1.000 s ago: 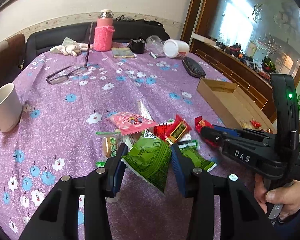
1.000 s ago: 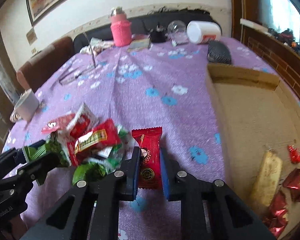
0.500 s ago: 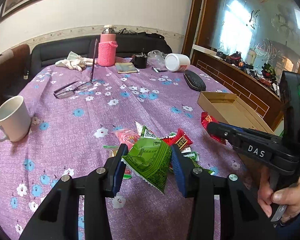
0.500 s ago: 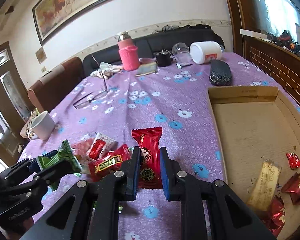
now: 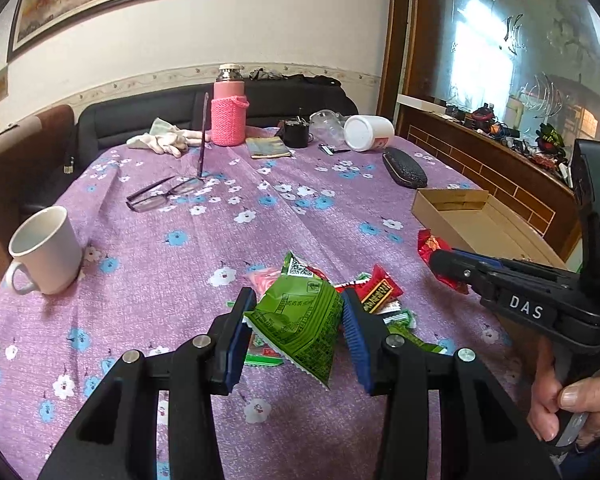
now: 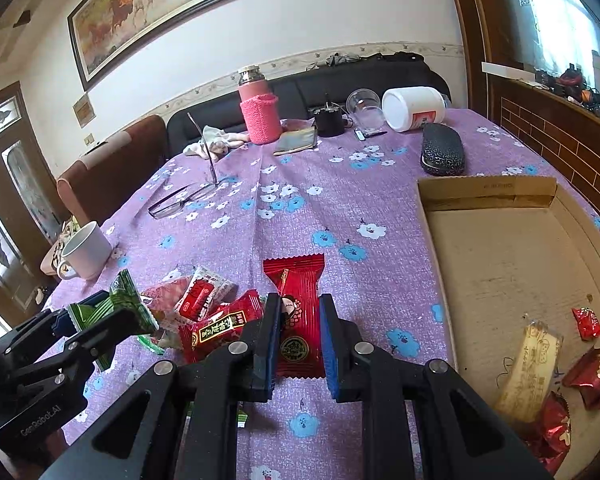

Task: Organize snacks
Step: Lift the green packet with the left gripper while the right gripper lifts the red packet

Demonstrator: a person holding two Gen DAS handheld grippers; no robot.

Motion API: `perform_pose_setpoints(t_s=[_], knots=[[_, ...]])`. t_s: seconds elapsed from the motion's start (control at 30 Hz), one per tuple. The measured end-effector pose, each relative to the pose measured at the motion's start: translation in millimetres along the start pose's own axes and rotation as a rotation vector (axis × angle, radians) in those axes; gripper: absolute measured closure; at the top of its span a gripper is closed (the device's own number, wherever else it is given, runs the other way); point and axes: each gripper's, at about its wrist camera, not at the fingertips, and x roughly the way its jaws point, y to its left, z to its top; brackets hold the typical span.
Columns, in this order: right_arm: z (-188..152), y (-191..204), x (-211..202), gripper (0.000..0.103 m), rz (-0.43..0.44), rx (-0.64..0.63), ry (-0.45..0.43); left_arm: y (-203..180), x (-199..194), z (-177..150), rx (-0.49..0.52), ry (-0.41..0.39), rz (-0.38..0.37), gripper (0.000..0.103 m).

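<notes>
left gripper (image 5: 296, 320) clamped | right gripper (image 6: 299, 338) clamped (both apparently raised)

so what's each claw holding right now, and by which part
Left claw: green snack packet, pinched across its side edges. Right claw: red snack packet, clamped at its lower half, the top sticking out.

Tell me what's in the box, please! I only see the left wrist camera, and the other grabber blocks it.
Observer: The cardboard box holds a long pale snack packet and a few small red sweets, all at its near end.
Operator: What's drawn on the red packet that grabber has?
Observer: The right gripper is shut on a red packet that has a round dark emblem printed near its lower end.
</notes>
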Motion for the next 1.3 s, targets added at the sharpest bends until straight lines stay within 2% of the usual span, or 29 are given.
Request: perform_pose_setpoints(t_s=[0.17, 0.7, 1.0, 1.3], knots=[[-1.1, 1.6, -0.9, 0.083, -0.003, -0.007, -0.012, -1.3, 0.2, 0.3, 0.028, -0.024, 0.059, 0.061], [-2.8, 1.6, -0.6, 0.083, -0.005, -0.004, -0.016, -1.7, 0.4, -0.8, 0.043, -0.031, 0.080, 0.061], [-2.1, 1.2, -1.2, 0.083, -0.010, -0.001, -0.010, -2.2, -4.4, -0.8, 0.038, -0.036, 0.059, 0.061], [7.6, -9.9, -15.4, 0.083, -0.002, 0.045, -0.072, -6.2, -2.1, -2.0, 0.034, -0.029, 0.030, 0.061]])
